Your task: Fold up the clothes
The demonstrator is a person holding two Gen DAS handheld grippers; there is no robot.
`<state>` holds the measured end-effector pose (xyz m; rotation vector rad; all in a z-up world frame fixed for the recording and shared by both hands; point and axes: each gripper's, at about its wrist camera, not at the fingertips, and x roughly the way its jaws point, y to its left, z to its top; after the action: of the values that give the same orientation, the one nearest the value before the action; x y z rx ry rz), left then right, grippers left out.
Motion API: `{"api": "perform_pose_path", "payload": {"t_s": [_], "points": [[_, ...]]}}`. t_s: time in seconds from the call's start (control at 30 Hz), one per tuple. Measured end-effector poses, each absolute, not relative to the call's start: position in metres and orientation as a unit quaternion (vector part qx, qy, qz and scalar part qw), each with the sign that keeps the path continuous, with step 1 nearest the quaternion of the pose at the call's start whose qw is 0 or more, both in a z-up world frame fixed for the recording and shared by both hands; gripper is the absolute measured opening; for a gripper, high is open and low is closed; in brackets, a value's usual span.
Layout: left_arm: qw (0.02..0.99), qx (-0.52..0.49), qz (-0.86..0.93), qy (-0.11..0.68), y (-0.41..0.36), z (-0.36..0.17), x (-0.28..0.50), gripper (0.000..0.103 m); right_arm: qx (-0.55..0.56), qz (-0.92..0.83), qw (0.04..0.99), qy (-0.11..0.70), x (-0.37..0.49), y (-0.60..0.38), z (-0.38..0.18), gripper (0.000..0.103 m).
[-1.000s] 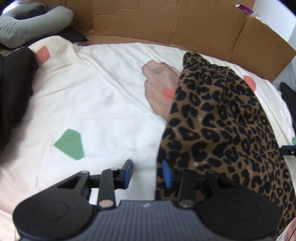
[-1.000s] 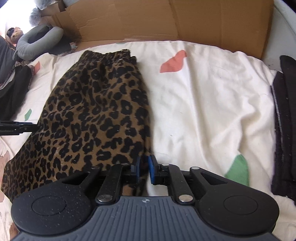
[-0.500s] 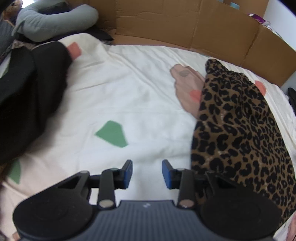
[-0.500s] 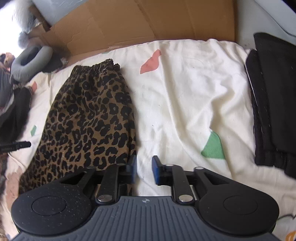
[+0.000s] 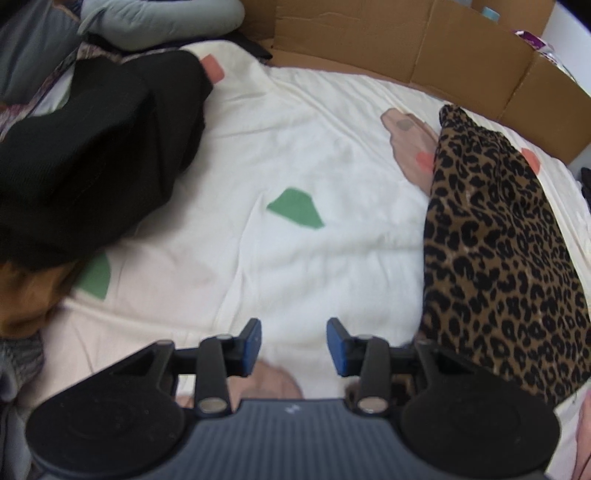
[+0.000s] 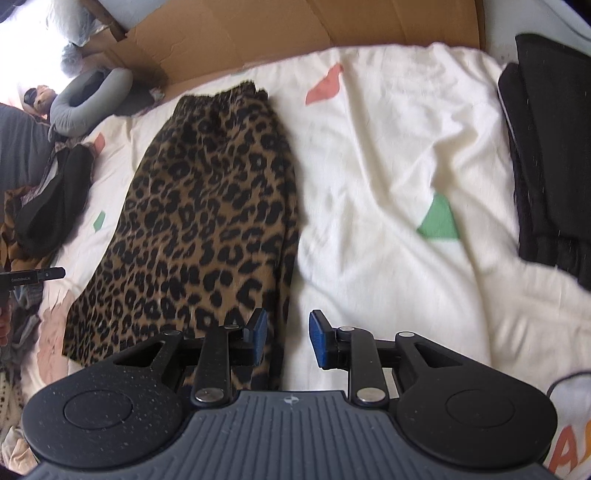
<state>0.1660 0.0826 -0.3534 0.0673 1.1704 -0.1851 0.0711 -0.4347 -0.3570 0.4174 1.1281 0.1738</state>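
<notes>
A heap of black clothing [image 5: 88, 155] lay far left of the left gripper [image 5: 293, 345], whose jaws stood apart over bare cream sheet [image 5: 295, 147], holding nothing. The leopard-print garment [image 6: 207, 218] stretched flat ahead-left of the right gripper [image 6: 284, 338], jaws likewise parted and empty, its left finger above the hem. Folded black clothes [image 6: 546, 147] sat far right.

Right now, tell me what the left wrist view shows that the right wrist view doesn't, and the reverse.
Only the left wrist view shows the open left tool and the purple packet behind the cardboard. Only the right wrist view shows the open right tool and the folded black stack. Both share the leopard-print garment, the black clothing pile, the grey neck pillow and the cardboard.
</notes>
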Motion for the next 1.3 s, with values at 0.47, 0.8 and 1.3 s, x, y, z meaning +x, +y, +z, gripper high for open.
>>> {"api": "perform_pose_path", "payload": {"t_s": [0.47,0.8,1.3], "points": [[0.805,-0.026,-0.103,0.584,0.098,-0.359,0.123,0.046,0.243,0.099,0.781,0.567,0.044,-0.427,-0.370,0.036],[0.783,-0.076,-0.131,0.603,0.091,-0.376,0.100,0.046,0.267,0.095,0.765,0.579,0.040,-0.428,-0.388,0.037],[0.769,-0.145,-0.139,0.607,0.100,-0.402,0.094,0.043,0.299,0.097,0.754,0.576,0.042,-0.430,-0.403,0.034]]}}
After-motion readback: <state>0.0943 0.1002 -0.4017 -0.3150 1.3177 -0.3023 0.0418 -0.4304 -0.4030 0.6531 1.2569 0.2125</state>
